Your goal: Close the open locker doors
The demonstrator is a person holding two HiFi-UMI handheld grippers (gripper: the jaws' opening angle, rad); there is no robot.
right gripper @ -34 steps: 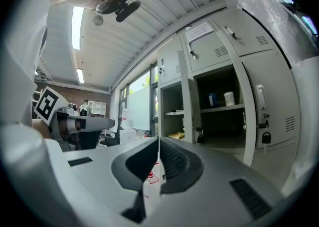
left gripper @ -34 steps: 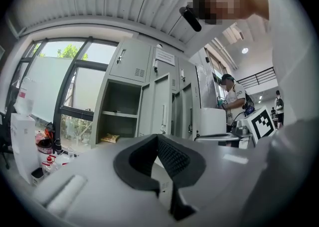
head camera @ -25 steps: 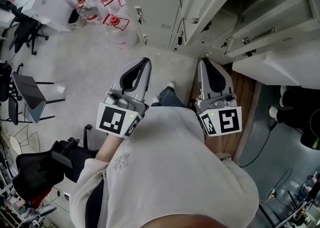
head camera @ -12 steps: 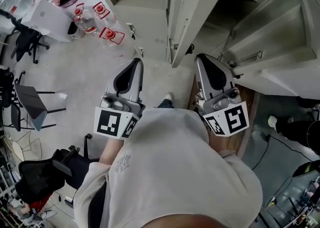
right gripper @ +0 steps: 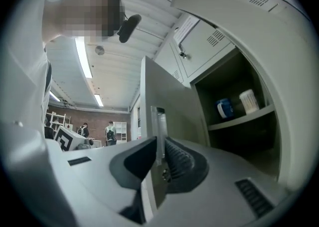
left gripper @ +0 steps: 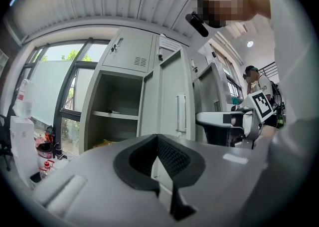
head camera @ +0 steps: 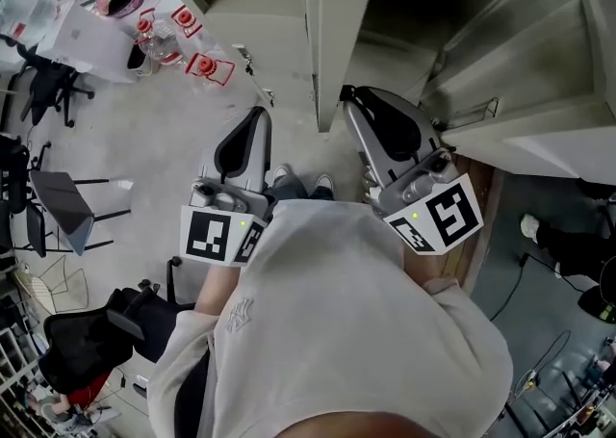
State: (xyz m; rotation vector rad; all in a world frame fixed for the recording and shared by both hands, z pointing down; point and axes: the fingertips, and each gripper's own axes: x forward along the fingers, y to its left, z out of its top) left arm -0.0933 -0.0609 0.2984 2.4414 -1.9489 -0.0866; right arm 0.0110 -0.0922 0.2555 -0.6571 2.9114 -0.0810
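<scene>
now that the right gripper (head camera: 347,94) has swung left up to the open locker door (head camera: 332,22), its fingers are staying clenched on nothing, like the left gripper (head camera: 261,115), and are seemingly readying a closing push.

locker door (head camera: 332,32): painted sheet metal, pale grey, smooth with a soft satin sheen
door handle (right gripper: 158,126): bare bright metal, pretty glossy
right claw (right gripper: 157,141): your shell's smooth grey plastic, slight gloss
pads (right gripper: 179,163): black, ribbed, rubbery-looking, matt
left claw (left gripper: 157,138): same grey plastic, black lining with a fine mesh texture
floor (head camera: 164,147): matt speckled grey, looks like concrete
top (head camera: 327,330): yours is light grey cloth, soft and matt
plank strip (head camera: 472,195): brown wood grain
</scene>
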